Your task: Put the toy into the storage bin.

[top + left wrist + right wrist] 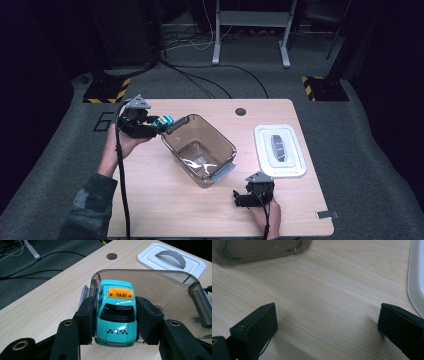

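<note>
Left gripper (pixel 116 322): its two black jaws are clamped on the sides of a toy taxi (pixel 116 312).
Toy taxi: teal, with an orange TAXI sign on its roof, held level at the near rim of the tub (pixel 140 271), nose toward the tub's inside.
Tub: clear brownish plastic, open, tilted on the table (pixel 165 200), a grey latch at each end.
Right gripper (pixel 327 322): jaws wide apart, nothing between them, low over bare wood near the tub's corner.
Lid (pixel 280 150): white with a grey handle, flat on the table to the right of the tub, apart from it.
</note>
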